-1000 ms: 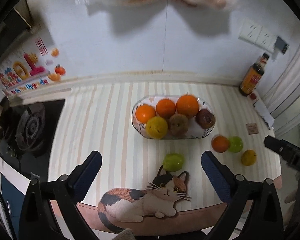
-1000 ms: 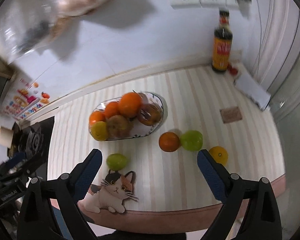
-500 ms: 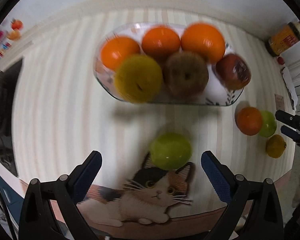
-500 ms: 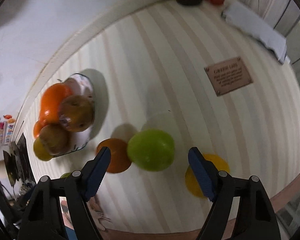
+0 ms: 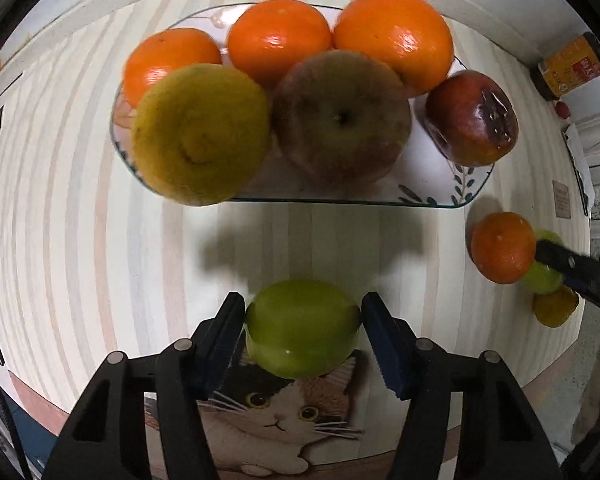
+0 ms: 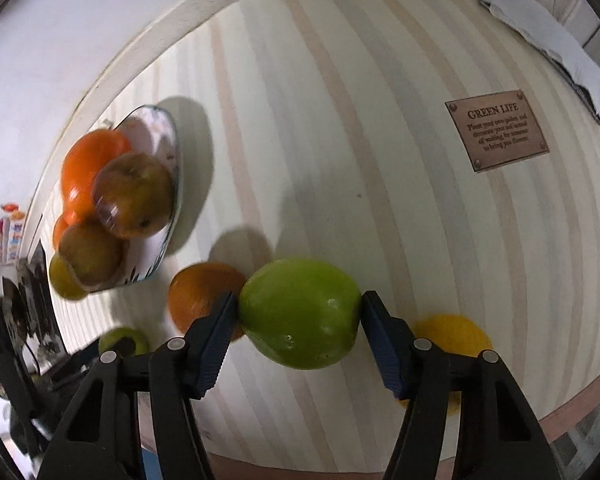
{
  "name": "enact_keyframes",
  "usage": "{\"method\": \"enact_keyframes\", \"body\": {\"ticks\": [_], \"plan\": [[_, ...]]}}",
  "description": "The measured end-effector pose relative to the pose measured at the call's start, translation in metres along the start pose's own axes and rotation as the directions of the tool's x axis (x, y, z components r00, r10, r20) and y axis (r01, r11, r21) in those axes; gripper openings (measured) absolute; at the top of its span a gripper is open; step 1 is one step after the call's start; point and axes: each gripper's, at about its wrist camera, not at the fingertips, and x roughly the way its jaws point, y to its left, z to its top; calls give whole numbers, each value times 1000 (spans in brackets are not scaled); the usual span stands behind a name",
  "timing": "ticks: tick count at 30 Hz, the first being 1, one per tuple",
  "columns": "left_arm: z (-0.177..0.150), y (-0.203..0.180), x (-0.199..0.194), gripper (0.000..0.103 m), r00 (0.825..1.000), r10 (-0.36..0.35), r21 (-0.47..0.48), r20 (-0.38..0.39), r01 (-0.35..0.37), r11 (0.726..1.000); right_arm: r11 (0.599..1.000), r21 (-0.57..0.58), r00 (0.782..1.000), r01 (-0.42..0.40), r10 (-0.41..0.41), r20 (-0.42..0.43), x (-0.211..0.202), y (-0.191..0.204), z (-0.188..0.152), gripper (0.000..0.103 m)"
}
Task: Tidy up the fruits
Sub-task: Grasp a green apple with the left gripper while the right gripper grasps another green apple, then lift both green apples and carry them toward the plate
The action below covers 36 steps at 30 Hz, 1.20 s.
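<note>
1. Both tongs have dropped from a high, wide view of the worktop (image 5: 80,240) to the level of the loose fruit, and each has narrowed from fully spread half a second ago.
2. The left tongs (image 5: 302,330) now bracket a green apple (image 5: 302,328) at the cat picture (image 5: 276,412); the left pad seems to touch it, while the right one appears a hair off, though the fisheye makes that hard to call.
3. The right tongs (image 6: 298,316) sit closed against a second green apple (image 6: 300,312), both pads pressed to its flanks, with an orange (image 6: 198,296) just behind and a yellow fruit (image 6: 452,336) to the right.
4. The glass-rimmed plate (image 5: 440,196) already carries six fruits and stands just beyond the left apple, well apart from the right one.
5. Two grasps forming at once suggest both apples are headed for the plate; space there looks tight, so a roll-off is the likely risk.
</note>
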Motion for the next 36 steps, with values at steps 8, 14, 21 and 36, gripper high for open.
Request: {"method": "enact_keyframes", "body": {"ticks": [8,14,21,36], "plan": [[-49,16,-14,56,1000,14,41,0,-14,999,991,-125,999,-45,41,-30,-2,37,-59,65],[-69,17,-17,56,1000,17,65,25,-19,998,980,-198,997,-39,23,-79,28,63,-80,65],[-48,33,-11,61,998,-62,1,-6,62,998,979,-204,998,-19,8,-55,38,73,-79,66],[-54,6,2,60,998,-17,113,-55,23,993,973,-229,999,15,-25,-40,38,77,-85,66]]}}
